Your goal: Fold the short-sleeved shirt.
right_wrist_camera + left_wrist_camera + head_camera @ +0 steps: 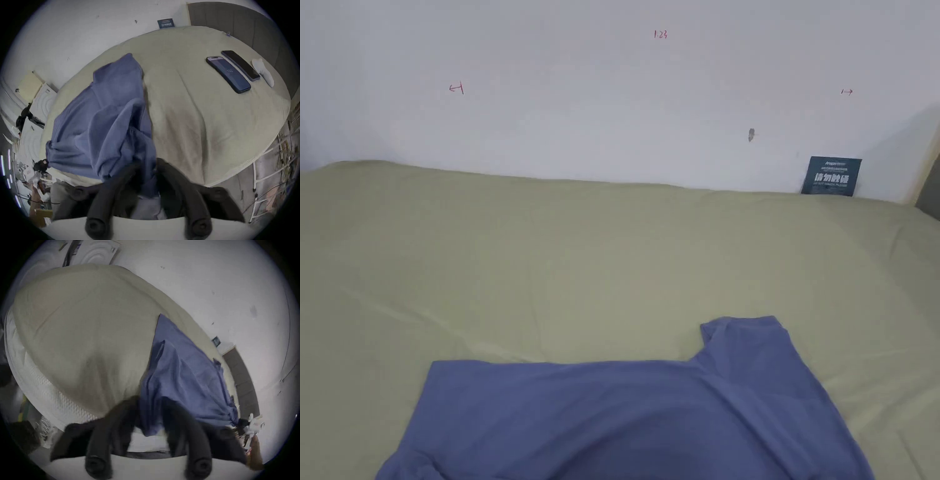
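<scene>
Head view: shirt (631,419), blue and short-sleeved, lies at 6 o'clock on the bed (581,250), its near part running off the lower edge; one sleeve (750,350) juts toward 1 o'clock. A dark sign (831,175) leans on the wall at 2 o'clock.

Left gripper view: we see the left gripper (151,415) at 6 o'clock with shirt cloth falling between its dark jaws; we judge it clamped on the shirt's edge, though blur hides the exact contact. Far off at 4 o'clock the right gripper (242,422) pinches the opposite bunched corner.

Right gripper view: our right gripper at 6 o'clock has a thick gather of shirt running down between its jaws, so we read it as clenched on the cloth. At 8 o'clock the left gripper nips the other corner. Two phones (233,71) and a white sock (263,72) lie well apart at 2 o'clock.

Step in hand: we judge both corners are lifted to spread or draw the shirt flat. We should keep equal tension between the grippers, hold the edge straight, and lay the cloth down without dragging the bedcover.

Materials: shirt is a thin, soft knit, drooping in deep folds and bunching at each pinch. Bed cover is matte olive-beige, smooth, with shallow creases over a yielding mattress.
</scene>
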### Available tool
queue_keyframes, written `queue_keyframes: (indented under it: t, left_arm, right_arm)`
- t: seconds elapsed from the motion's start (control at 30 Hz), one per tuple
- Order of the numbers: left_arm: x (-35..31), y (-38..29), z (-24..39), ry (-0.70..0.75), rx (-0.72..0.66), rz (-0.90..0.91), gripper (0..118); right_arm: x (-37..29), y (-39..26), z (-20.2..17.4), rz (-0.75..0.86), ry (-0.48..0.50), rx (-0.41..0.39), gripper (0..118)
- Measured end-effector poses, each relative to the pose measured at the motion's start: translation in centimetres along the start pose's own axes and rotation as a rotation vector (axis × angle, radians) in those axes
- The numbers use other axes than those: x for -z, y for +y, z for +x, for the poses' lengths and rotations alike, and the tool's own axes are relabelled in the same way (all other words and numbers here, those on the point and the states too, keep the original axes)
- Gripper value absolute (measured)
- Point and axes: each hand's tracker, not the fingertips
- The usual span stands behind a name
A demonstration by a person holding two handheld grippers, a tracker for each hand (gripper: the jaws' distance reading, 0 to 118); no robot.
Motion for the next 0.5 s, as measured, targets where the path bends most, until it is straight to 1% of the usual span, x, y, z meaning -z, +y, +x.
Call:
queue_keyframes:
  t: [0.03,0.07,0.1,0.13,0.2,0.27,0.3,0.33,0.37,0.4,0.43,0.47,0.5]
  left_arm:
    - [-0.9,0.0,0.4,-0.017,-0.007,0.022,47]
    - [-1.9,0.1,1.0,0.009,0.002,0.037,76]
    - [-3.3,0.3,2.2,0.027,0.038,0.095,90]
    - [-4.7,0.4,3.5,0.019,0.107,0.163,91]
    - [-7.3,0.5,7.6,0.058,0.271,0.336,91]
    - [-9.1,0.4,11.4,0.061,0.394,0.494,91]
    - [-9.8,0.0,13.7,0.043,0.449,0.546,91]
    - [-10.3,-0.2,15.8,0.04,0.496,0.585,90]
    - [-10.6,-0.6,17.4,0.068,0.528,0.626,89]
    - [-10.8,-1.1,19.0,0.086,0.579,0.676,88]
    - [-10.8,-1.7,20.1,0.097,0.617,0.715,84]
    - [-10.9,-2.5,21.3,0.122,0.652,0.778,68]
    - [-10.8,-3.2,22.1,0.116,0.692,0.834,44]
  right_arm:
    - [-0.9,0.0,-0.1,0.044,-0.018,0.01,40]
    - [-2.4,-0.1,-0.7,0.109,-0.024,0.014,68]
    - [-4.3,-0.1,-1.3,0.194,-0.012,-0.009,71]
    - [-5.8,-0.1,-2.1,0.276,-0.01,-0.044,68]
    - [-9.0,-0.3,-3.9,0.502,-0.032,-0.139,70]
    - [-11.3,-0.7,-6.3,0.691,-0.024,-0.218,70]
    - [-12.4,-1.1,-7.7,0.814,-0.037,-0.263,70]
    - [-13.1,-1.5,-9.3,0.898,-0.047,-0.317,70]
    - [-13.5,-1.8,-10.4,0.959,-0.072,-0.36,70]
    - [-13.9,-2.3,-11.7,1.033,-0.111,-0.403,67]
    - [-14.0,-2.7,-12.5,1.076,-0.133,-0.434,58]
    - [-13.6,-2.9,-12.6,1.094,-0.131,-0.457,24]
    - [-13.4,-3.0,-13.1,1.09,-0.124,-0.493,0]
